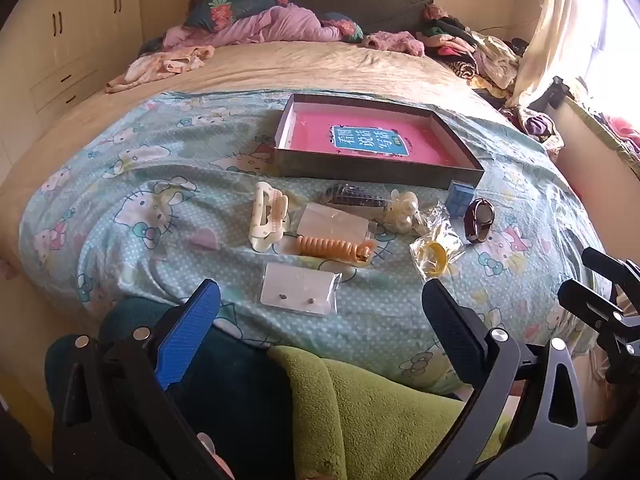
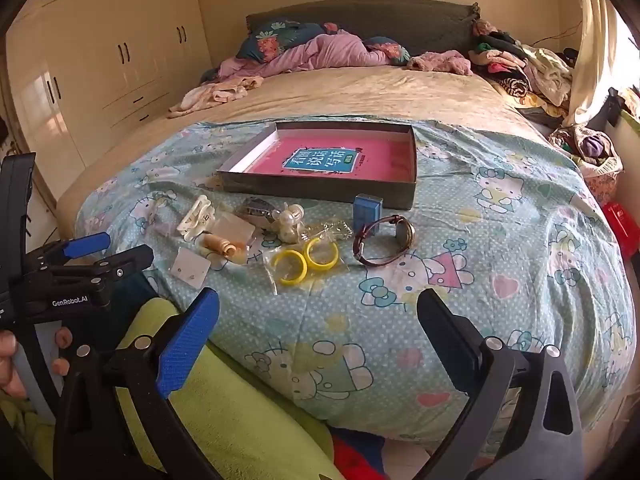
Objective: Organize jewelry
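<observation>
**Jewelry spread on bed, both claws empty**

Left wrist view: left gripper [image 1: 320, 312] has its jaws wide apart, holding nothing, low near the bed edge. Earring card [image 1: 298, 294] lies flat just ahead. Orange coil tie [image 1: 334, 249] runs left-right w/ clasp end to the right. White hair clip [image 1: 267, 216] runs near-far. Tray [image 1: 374, 144] beyond holds only its pink printed liner.

Right wrist view: right gripper [image 2: 318, 322] also spread, empty. Watch [image 2: 384, 240] stands on edge near the tray, dial facing right. Yellow rings [image 2: 305, 262] sit in a clear bag, side by side.
</observation>
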### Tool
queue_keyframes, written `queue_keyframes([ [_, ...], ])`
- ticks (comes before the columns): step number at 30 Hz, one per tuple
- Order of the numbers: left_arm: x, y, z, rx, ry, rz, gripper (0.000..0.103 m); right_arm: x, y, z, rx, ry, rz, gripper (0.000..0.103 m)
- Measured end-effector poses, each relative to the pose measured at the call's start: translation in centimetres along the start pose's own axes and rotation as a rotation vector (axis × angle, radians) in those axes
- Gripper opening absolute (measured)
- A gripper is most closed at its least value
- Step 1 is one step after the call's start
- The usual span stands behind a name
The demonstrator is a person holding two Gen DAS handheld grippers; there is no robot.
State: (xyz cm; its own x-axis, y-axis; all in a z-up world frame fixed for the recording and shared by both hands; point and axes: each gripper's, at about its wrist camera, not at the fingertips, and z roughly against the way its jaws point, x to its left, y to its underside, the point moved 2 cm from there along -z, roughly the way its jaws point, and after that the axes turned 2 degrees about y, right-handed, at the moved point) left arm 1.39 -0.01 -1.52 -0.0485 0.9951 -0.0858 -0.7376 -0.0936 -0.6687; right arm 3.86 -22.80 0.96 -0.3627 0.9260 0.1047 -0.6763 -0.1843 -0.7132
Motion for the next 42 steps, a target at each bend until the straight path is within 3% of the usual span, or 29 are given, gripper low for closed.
queue_keyframes([
  [42,-0.07,-0.36,0.35,-0.024,0.006,0.003,0.094,0.88,0.04,0.05,0.007,-0.01,0.01,0.099],
])
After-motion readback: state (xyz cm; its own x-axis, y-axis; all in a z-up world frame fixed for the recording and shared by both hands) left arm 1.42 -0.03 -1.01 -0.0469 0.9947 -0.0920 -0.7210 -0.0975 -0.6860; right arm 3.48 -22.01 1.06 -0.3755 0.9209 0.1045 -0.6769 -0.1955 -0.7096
